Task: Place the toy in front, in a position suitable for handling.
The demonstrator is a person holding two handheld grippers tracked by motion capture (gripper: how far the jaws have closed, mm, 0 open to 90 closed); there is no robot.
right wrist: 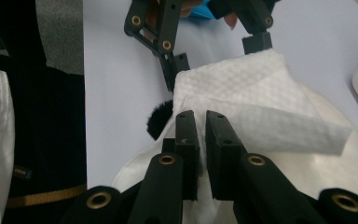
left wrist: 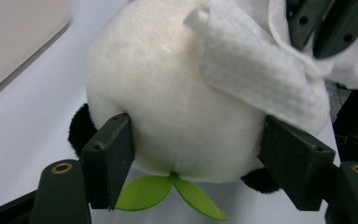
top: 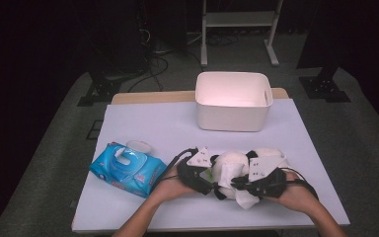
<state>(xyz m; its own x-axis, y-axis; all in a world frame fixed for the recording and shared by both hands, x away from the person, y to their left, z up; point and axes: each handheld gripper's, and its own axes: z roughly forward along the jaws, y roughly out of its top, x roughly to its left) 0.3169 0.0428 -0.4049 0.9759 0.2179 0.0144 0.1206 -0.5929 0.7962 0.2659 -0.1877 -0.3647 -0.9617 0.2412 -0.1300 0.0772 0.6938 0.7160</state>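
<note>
Panda plush (top: 229, 168): near table (top: 153, 123) edge, long axis 9–3 o'clock.
Left tongs (left wrist: 196, 149): clamping plush body.
Right tongs (right wrist: 202, 140): pinched shut on wet wipe (right wrist: 256, 107) draped over plush.

Plush panda (left wrist: 177, 116): round white body w/ black ears/paws, green felt leaf at bottom; lies on white table, lower center-right of high view, clamped both sides. White wet wipe (right wrist: 256, 112): quilted texture, folded, draped over top of plush, one flap sticking out toward right in right gripper view, pinched at near edge.
</note>
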